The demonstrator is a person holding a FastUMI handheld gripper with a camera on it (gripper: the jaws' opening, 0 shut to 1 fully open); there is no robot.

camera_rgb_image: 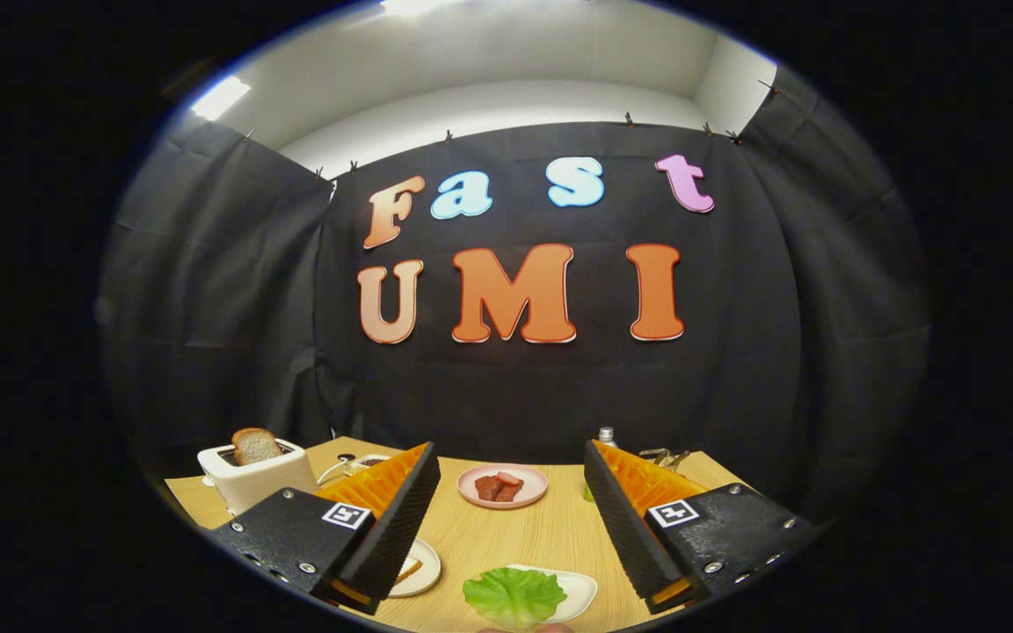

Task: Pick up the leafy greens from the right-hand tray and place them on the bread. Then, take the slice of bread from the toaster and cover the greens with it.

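The gripper (512, 505) gapes wide, holding nothing. Greens (513, 595) lie on a tray (579, 591) between its fingers (bread (255, 446) stands in the toaster (253, 476)).

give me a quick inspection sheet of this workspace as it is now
surface: wooden table, light grain.
job's things: leafy greens on a white tray between the fingers; bread slice upright in the white toaster; white plate partly hidden behind one finger.
clutter: pink plate with reddish pieces; small bottle; metal object, too small to tell.
grippers: gripper open, holding nothing.
cables: white cable beside the toaster.
surroundings: black cloth wall, white ceiling above.
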